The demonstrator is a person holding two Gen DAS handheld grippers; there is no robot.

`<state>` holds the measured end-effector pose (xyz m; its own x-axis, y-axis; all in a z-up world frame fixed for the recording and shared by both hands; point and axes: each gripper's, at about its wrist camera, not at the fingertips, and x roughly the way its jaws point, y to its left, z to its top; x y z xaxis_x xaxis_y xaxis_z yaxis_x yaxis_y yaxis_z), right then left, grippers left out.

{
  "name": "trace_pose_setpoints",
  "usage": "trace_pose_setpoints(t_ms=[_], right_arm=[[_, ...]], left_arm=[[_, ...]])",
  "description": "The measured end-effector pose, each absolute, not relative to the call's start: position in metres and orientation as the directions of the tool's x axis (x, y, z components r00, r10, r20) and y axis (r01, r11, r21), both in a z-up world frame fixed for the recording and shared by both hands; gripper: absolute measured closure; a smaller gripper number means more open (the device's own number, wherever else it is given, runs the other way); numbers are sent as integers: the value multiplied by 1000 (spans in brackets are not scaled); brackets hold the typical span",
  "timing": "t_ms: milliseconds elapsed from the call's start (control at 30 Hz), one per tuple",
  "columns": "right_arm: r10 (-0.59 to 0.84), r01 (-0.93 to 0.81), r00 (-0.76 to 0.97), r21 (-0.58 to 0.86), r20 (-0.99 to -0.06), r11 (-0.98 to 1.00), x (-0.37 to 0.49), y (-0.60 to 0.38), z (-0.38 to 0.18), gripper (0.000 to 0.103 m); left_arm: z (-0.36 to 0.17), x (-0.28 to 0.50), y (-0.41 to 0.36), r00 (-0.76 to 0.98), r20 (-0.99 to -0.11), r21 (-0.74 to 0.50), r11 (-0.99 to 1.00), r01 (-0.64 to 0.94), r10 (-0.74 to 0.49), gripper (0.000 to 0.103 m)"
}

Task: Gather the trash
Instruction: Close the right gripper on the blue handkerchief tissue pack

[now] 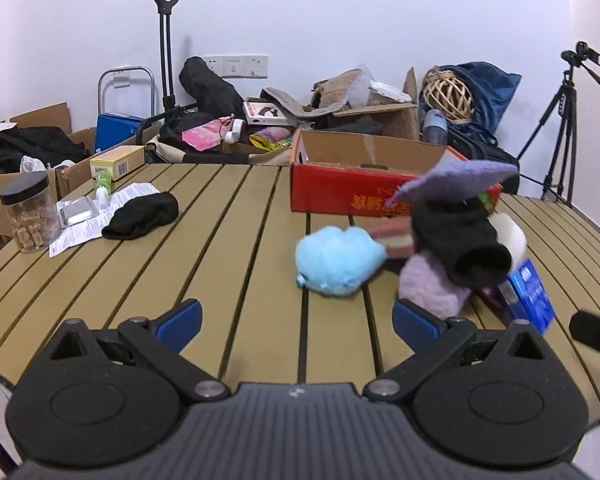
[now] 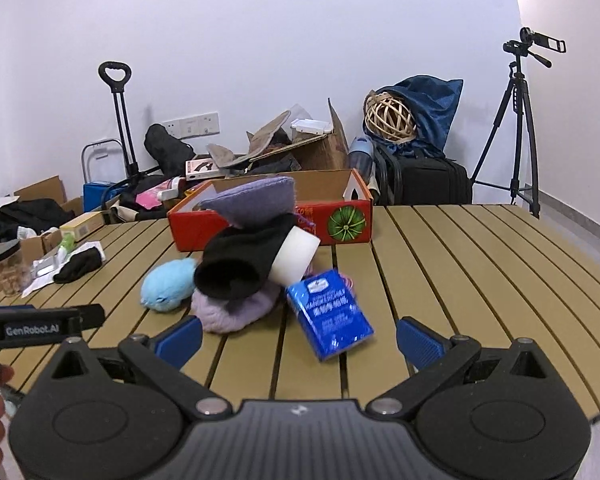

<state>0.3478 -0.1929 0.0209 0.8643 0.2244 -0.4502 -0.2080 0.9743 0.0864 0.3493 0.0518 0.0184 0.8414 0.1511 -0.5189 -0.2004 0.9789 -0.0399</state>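
A heap of items lies mid-table: a light blue fluffy ball [image 1: 338, 262] [image 2: 166, 284], a black sock [image 1: 466, 240] [image 2: 242, 262], lilac fluffy cloth [image 1: 430, 288] [image 2: 236, 310], a purple cloth [image 1: 458, 178] [image 2: 256, 200] on top, a white roll [image 1: 512, 238] [image 2: 296, 258] and a blue packet [image 1: 530, 298] [image 2: 328, 318]. A red cardboard box [image 1: 340, 190] [image 2: 340, 218] stands open behind the heap. My left gripper [image 1: 296, 320] is open and empty, in front of the blue ball. My right gripper [image 2: 298, 336] is open and empty, with the blue packet between its fingers' line of sight.
At the table's left stand a jar of snacks [image 1: 26, 216], a paper leaflet [image 1: 100, 216], a foil blister pack [image 1: 78, 210], a small green bottle [image 1: 102, 186] and another black sock [image 1: 142, 216] [image 2: 78, 266]. Boxes, bags and a tripod [image 2: 518, 128] crowd the floor behind.
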Motion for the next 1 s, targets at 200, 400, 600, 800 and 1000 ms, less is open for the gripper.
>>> trace_pose_setpoints(t_ms=[200,400,600,800,1000], right_arm=[[215,-198,844,88,-491,976,377,-195,3,0],[221,-213,832,75,-508,974,399,-195,-14,0],[243,-250,820,57,-518,967,411,-197,-24,0],[238,-243,824,58,-514,968,430,-197,-28,0],[249,-233,815,97,-523,968,446,-197,-36,0]], left_arm=[[13,370,60,834,-533,-57,977,-205,143,0],[2,385,69,822,-546,-56,972,-227,161,0],[-5,394,76,819,-555,-96,967,-237,146,0],[-9,395,72,820,-555,-75,974,-215,139,0],[-9,391,71,829,-542,-57,979,-198,136,0]])
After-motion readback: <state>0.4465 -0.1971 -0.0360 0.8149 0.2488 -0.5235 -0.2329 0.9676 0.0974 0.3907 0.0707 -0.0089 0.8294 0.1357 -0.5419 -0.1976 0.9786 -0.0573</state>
